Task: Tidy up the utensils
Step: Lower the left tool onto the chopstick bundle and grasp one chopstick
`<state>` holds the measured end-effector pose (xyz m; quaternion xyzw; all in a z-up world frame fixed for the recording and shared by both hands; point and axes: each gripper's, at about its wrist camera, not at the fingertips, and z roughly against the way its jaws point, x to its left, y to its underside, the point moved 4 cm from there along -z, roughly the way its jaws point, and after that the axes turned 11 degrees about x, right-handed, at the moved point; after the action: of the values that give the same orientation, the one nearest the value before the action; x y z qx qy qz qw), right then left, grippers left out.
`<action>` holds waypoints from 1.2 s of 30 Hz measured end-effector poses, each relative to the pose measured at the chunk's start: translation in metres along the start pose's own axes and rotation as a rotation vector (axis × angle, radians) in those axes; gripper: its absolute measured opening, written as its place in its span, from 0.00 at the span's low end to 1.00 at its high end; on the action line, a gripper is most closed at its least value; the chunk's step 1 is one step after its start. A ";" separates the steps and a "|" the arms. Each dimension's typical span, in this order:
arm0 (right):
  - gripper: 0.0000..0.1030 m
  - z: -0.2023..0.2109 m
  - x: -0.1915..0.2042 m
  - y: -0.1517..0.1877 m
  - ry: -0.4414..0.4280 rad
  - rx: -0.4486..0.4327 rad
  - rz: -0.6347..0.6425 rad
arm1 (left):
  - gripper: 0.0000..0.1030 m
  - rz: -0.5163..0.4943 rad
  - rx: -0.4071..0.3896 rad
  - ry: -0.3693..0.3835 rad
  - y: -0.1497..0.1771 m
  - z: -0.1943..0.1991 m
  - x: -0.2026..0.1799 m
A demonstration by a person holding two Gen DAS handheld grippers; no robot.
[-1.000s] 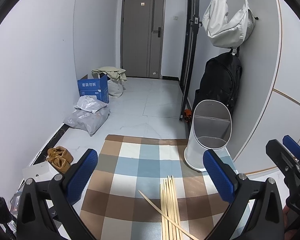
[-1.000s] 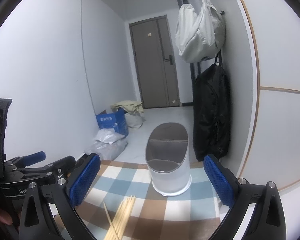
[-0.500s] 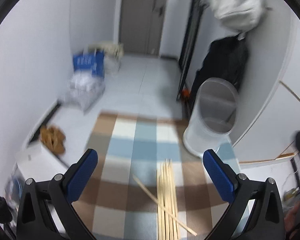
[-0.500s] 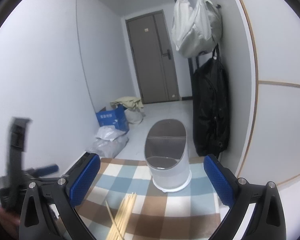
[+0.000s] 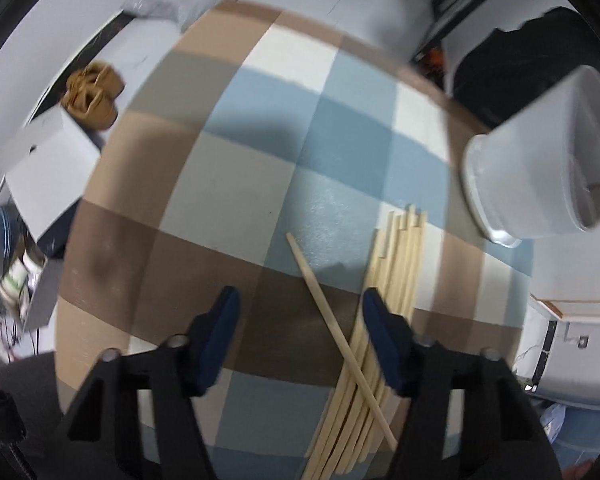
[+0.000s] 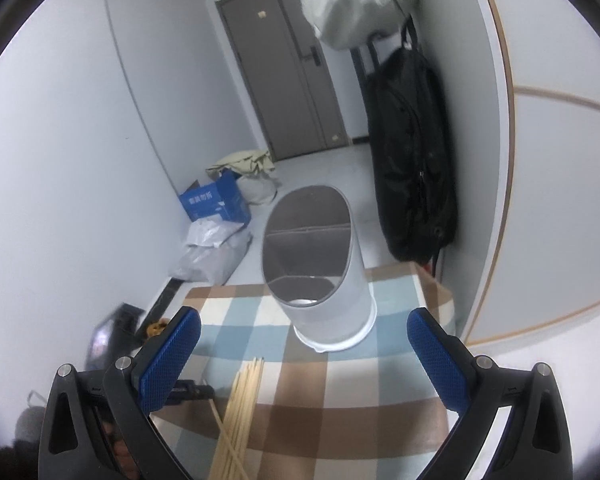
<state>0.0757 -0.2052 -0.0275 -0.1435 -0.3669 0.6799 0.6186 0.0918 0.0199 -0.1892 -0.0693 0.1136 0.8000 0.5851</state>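
Left wrist: chopsticks (image 5: 384, 308) point toward holder (image 5: 540, 168).

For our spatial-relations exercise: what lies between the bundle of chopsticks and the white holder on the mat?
Only bare checked mat separates the chopsticks from the white holder; the right wrist view shows this most clearly.

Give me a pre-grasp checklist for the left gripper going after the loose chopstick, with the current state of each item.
1. Left gripper open: ok.
2. Loose chopstick between its fingers: ok.
3. Loose chopstick free of the chopstick bundle: not ok, it crosses over it.
4. Right finger clear of the bundle: not ok, it overlaps it.
5. Holder upright on the mat: ok.
6. Right gripper open and empty: ok.
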 end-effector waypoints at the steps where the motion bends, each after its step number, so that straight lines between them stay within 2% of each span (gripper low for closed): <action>1: 1.00 -0.002 -0.001 -0.001 -0.006 0.005 -0.006 | 0.47 0.007 0.003 -0.018 0.001 0.000 -0.002; 8: 1.00 -0.010 -0.006 -0.002 -0.058 0.059 -0.053 | 0.36 0.013 0.008 -0.094 0.001 0.008 -0.021; 11: 1.00 -0.011 -0.006 -0.002 -0.074 0.072 -0.061 | 0.23 0.015 0.001 -0.188 0.003 0.009 -0.023; 13: 1.00 -0.011 -0.005 0.000 -0.080 0.077 -0.058 | 0.12 0.014 -0.019 -0.220 0.002 0.011 -0.024; 16: 1.00 -0.010 -0.003 0.001 -0.076 0.077 -0.046 | 0.03 0.001 -0.052 -0.229 0.001 0.013 -0.028; 20: 1.00 -0.010 -0.004 0.003 -0.052 0.078 -0.034 | 0.00 0.007 -0.070 -0.231 0.004 0.014 -0.030; 26: 1.00 -0.014 -0.003 0.006 -0.018 0.088 -0.023 | 0.00 -0.024 -0.088 -0.157 -0.022 0.004 -0.020; 31: 0.99 -0.022 0.005 0.009 -0.025 0.109 0.009 | 0.00 -0.088 -0.165 -0.089 -0.016 0.031 -0.020; 33: 0.95 -0.029 0.007 0.012 -0.039 0.130 0.007 | 0.00 -0.115 -0.200 -0.063 -0.010 0.044 -0.020; 36: 0.82 -0.043 0.007 0.018 -0.056 0.185 -0.006 | 0.00 -0.152 -0.259 -0.023 -0.001 0.063 -0.018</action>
<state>0.0887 -0.1837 -0.0675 -0.0654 -0.3199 0.7128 0.6207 0.0998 0.0200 -0.1246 -0.1434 -0.0030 0.7620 0.6315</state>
